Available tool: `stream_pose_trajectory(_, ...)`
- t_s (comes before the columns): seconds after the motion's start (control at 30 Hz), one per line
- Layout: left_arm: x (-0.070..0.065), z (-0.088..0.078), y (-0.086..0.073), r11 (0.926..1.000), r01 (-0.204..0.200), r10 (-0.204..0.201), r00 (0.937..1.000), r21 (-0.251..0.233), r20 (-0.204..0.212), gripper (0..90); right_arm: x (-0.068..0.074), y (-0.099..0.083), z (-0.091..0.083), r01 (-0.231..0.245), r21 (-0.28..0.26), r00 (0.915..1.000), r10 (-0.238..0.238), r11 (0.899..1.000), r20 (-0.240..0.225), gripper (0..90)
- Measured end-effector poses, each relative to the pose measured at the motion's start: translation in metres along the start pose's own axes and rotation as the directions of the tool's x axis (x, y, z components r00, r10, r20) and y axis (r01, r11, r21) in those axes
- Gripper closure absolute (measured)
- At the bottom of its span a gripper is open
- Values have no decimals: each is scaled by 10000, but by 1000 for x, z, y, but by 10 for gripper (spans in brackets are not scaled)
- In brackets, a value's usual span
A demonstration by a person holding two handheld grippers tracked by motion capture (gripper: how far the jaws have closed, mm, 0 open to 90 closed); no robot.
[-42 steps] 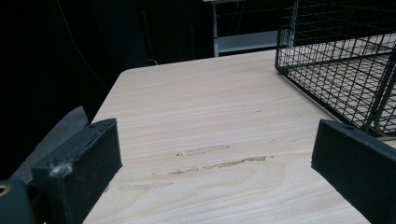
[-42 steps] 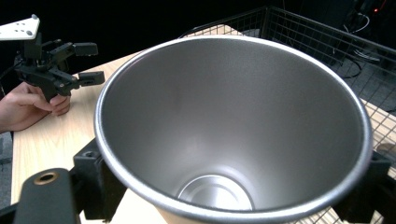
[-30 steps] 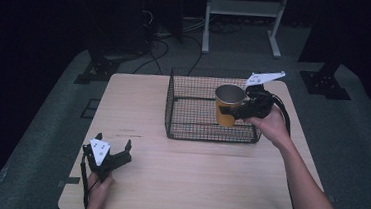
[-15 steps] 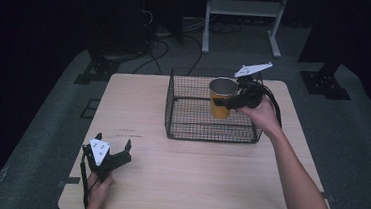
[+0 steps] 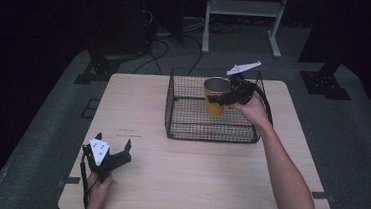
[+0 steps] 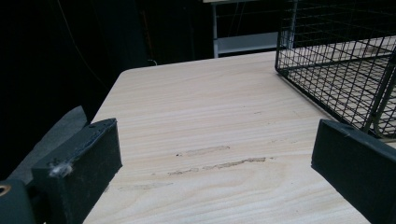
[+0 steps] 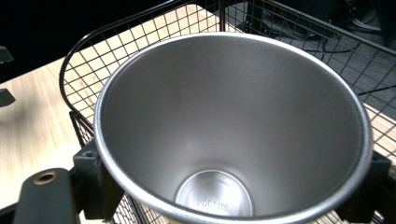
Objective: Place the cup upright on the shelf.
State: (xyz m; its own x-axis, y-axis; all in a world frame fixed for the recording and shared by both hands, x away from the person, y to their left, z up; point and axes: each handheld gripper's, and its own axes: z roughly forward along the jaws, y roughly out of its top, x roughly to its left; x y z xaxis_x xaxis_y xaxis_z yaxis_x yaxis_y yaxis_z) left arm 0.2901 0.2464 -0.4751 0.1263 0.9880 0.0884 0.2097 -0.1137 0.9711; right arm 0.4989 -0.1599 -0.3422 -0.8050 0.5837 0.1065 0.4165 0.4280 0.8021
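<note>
Our right gripper [image 5: 223, 94] is squeezing a cup [image 5: 216, 96], with one black jaw on each side of it. In the right gripper view the jaws are pressing on the cup [image 7: 233, 130] just under its rim, one at the left and one at the right. The cup is shiny silver inside, and we are seeing small letters on its bottom, too small to read. From the high view the cup is yellow on the outside and is standing upright. We are holding it over the inside of the wire basket [image 5: 181, 129], near the basket's back right part. We cannot tell if it is touching the basket floor.

Our left gripper [image 5: 119, 152] is holding its jaws wide apart with nothing between them. In the left gripper view we are seeing bare table [image 6: 210, 121] between the two jaws, and a corner of the basket [image 6: 336, 70] is sitting at the right. This gripper is resting low near the table's [image 5: 138, 106] front left corner, well apart from the basket.
</note>
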Motion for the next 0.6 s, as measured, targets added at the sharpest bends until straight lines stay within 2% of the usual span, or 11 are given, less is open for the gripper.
stream_pose_trajectory(0.6,0,0,0,10000,-13,13,10000,-27,19,8,-8,-4,41,-142,697,9999,144,9975,-21,142)
